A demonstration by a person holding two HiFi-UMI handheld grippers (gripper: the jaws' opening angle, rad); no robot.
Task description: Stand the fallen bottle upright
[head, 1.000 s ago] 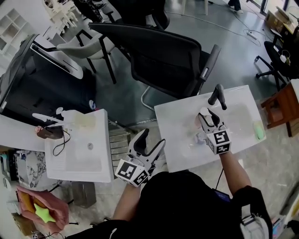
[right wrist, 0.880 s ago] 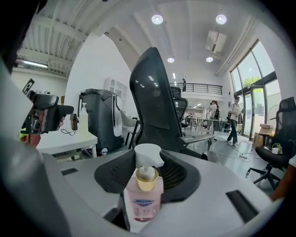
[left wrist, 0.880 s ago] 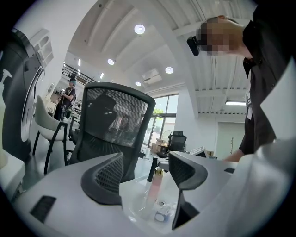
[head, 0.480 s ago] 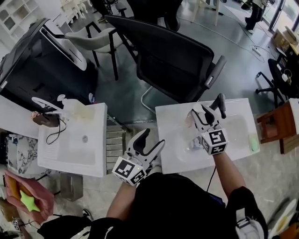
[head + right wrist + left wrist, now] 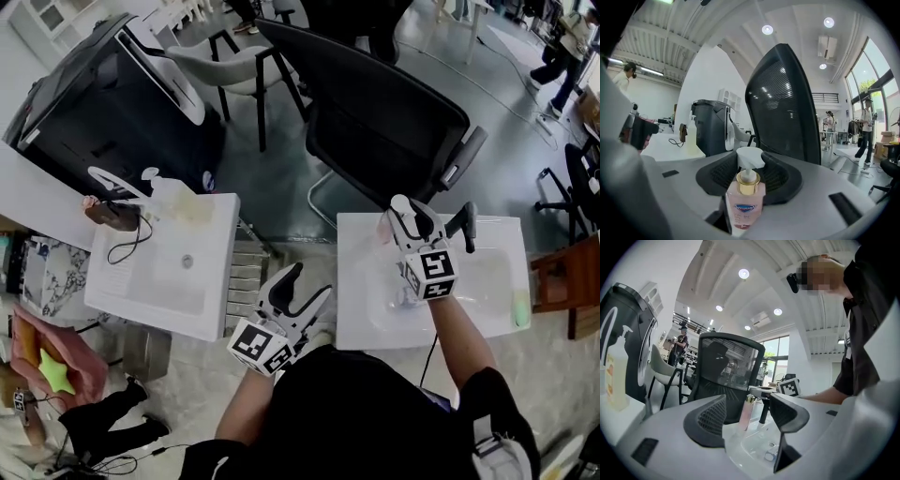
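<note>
Gripping bottle (image 5: pixel 745 206), right hand-held gripper (image 5: pixel 751 174) now higher

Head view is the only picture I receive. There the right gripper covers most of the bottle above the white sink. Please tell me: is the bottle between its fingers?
Observer: Yes. The right gripper view shows the pink bottle between the fingers of the right gripper, which press on both its sides.
Operator: Does it stand upright, or does it lie?
Observer: Upright. The white pump head is on top, and the left gripper view shows it nearly vertical beside the black faucet.
Operator: Which side faces the gripper's camera?
Observer: The side with the blue label.
</note>
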